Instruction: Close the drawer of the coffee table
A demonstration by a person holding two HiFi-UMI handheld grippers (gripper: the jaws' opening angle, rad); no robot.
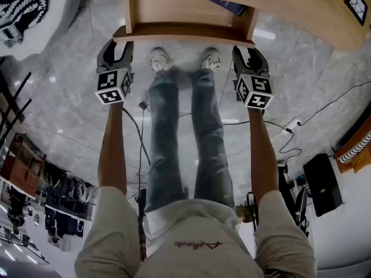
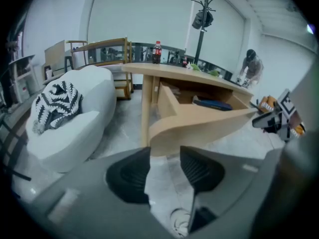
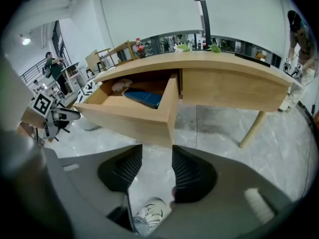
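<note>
Left gripper (image 1: 119, 47) and right gripper (image 1: 250, 54) both hold their jaws apart and empty, with the open drawer (image 1: 182, 32) front just ahead, seemingly untouched.

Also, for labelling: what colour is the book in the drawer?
Dark blue; the book shows best in the right gripper view.

grippers 2: left gripper (image 1: 117, 50), right gripper (image 1: 249, 55) | coffee table (image 3: 229, 86) 1 | drawer (image 3: 129, 117) 1 | blue book (image 3: 143, 97) 1 | cola bottle (image 2: 157, 52) 1 | white armchair (image 2: 70, 133) 1 | patterned cushion (image 2: 57, 103) 1

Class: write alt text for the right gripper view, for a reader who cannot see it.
The drawer of a wooden table stands pulled open, a blue book inside. The right claw, open and empty, points at its front corner.
</note>
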